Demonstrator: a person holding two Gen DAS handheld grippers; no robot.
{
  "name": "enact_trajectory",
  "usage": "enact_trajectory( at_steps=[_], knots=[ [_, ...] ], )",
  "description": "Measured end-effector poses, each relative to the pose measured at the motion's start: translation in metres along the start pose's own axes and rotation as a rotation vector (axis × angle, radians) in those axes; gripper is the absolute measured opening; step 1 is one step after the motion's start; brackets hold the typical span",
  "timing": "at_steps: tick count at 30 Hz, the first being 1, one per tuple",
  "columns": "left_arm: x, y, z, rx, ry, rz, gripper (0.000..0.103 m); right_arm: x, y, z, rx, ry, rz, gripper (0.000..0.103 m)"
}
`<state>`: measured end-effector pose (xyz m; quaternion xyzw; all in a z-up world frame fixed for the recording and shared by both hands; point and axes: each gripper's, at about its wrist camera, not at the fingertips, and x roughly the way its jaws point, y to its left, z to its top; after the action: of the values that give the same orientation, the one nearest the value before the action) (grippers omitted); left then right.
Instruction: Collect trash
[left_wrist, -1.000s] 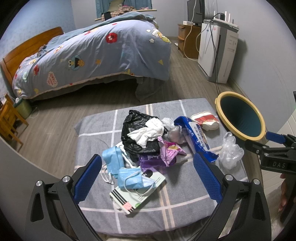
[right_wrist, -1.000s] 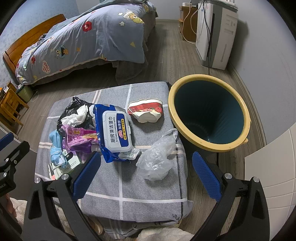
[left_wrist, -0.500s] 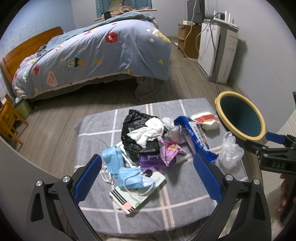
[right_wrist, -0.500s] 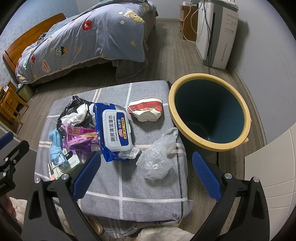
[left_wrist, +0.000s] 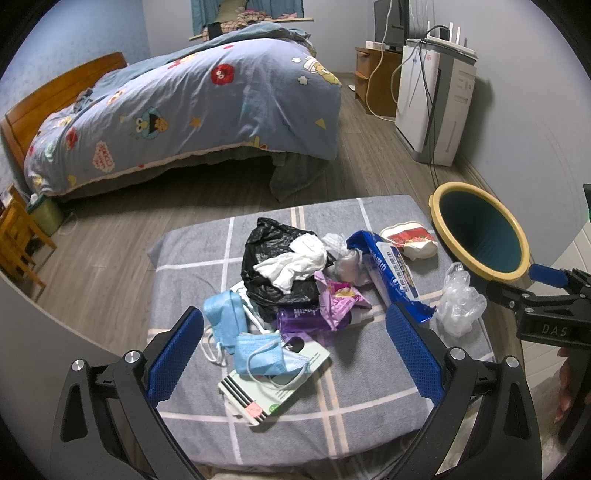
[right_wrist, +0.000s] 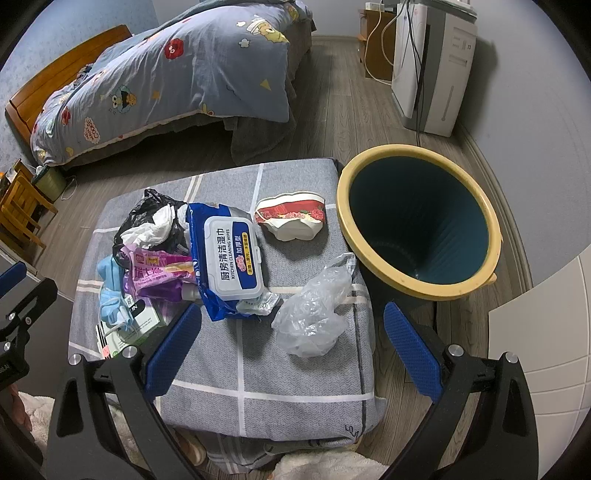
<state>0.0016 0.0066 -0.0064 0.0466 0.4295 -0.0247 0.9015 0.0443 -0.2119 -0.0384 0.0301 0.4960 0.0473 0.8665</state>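
Trash lies piled on a grey checked cushion (left_wrist: 192, 254) (right_wrist: 295, 373): a black bag (left_wrist: 273, 254) with a white tissue (left_wrist: 295, 260), blue face masks (left_wrist: 258, 352), a purple wrapper (left_wrist: 340, 299), a blue wipes pack (right_wrist: 231, 254), a red-and-white box (right_wrist: 293, 219) and a clear plastic bag (right_wrist: 314, 314). A yellow-rimmed teal bin (right_wrist: 421, 225) (left_wrist: 480, 236) stands right of the cushion. My left gripper (left_wrist: 295, 347) is open above the masks. My right gripper (right_wrist: 291, 339) is open above the clear bag.
A bed with a blue cartoon quilt (left_wrist: 184, 107) stands behind the cushion. A white appliance (left_wrist: 432, 107) with cables and a wooden cabinet (left_wrist: 373, 88) stand along the right wall. A wooden chair (left_wrist: 18, 243) is at the far left.
The right gripper has shifted slightly closer over the cushion. The left gripper and all trash stay as they were.
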Motion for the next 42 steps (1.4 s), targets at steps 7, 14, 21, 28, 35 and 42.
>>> enact_trajectory(
  at_steps=[7,14,21,28,35,42],
  knots=[
    [0.0,0.001,-0.001,0.0,0.002,0.005,0.098,-0.001,0.0,-0.002,0.002,0.002,-0.001,0.097],
    [-0.011,0.004,-0.003,-0.016,-0.056,0.027,0.098,0.0,-0.005,-0.002,0.022,0.006,0.005,0.097],
    [-0.001,-0.008,-0.003,0.045,-0.025,-0.005,0.098,0.004,-0.01,0.0,0.046,0.037,-0.002,0.097],
    [0.022,-0.03,0.023,0.097,-0.003,-0.047,0.098,0.042,-0.019,-0.002,0.096,0.162,0.0,0.097],
    [0.076,-0.054,0.042,0.107,0.089,-0.139,0.094,0.072,-0.029,-0.011,0.126,0.243,0.01,0.087],
    [0.13,-0.071,0.042,0.1,0.201,-0.212,0.065,0.093,-0.026,-0.017,0.099,0.31,0.063,0.065]
  ],
)
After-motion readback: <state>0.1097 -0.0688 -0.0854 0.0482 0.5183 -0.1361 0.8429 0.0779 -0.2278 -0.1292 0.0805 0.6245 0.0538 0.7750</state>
